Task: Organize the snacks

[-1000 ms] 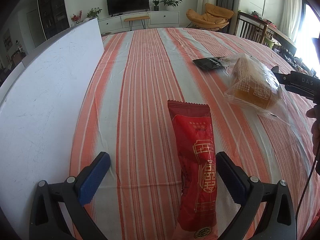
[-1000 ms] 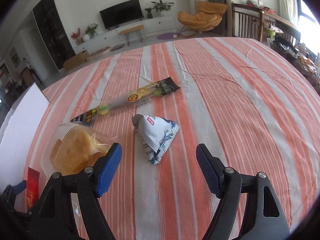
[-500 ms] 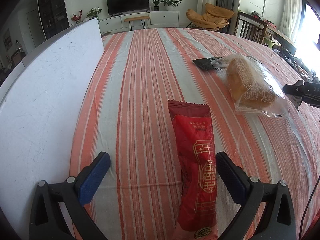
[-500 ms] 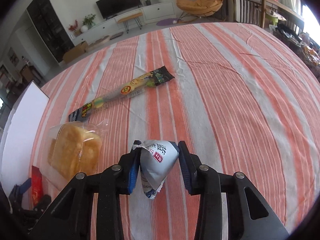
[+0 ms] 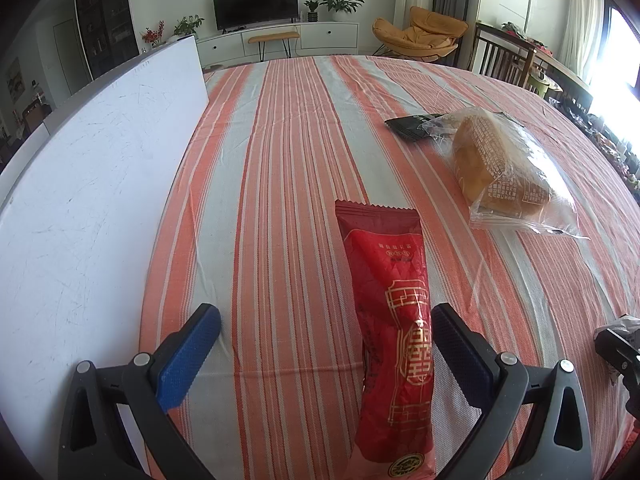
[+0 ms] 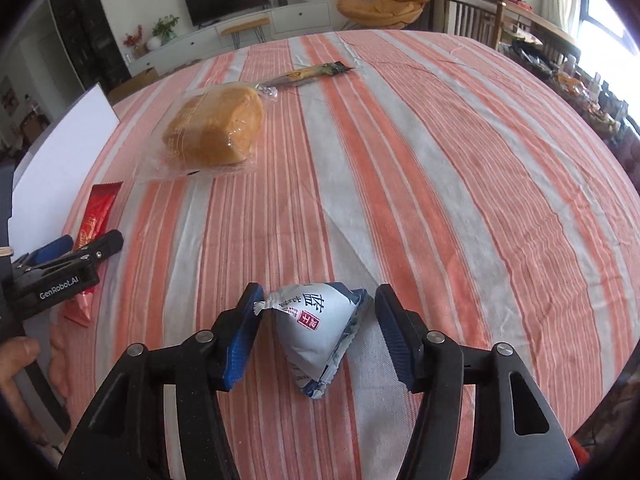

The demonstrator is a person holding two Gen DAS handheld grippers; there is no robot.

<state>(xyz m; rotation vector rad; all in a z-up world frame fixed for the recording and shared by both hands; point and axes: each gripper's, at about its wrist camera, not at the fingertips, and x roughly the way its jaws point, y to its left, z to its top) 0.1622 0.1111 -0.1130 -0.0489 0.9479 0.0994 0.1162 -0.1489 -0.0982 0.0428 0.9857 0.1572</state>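
Observation:
A long red snack packet lies on the striped cloth between the fingers of my left gripper, which is open around its near half without touching it. It also shows in the right wrist view. A bagged bread loaf lies to the right, also seen in the right wrist view. My right gripper sits around a white triangular snack packet; the left pad touches its tip, the right pad stands a little apart. A long yellow-black snack stick lies beyond the bread.
A white board runs along the table's left side. The striped tablecloth stretches wide to the right. A dark packet end pokes out behind the bread. Chairs and a TV cabinet stand beyond the table.
My right gripper shut on the white triangular packet, carried it nearer and leftward, and its jaws have now widened around it. The left gripper has not moved.

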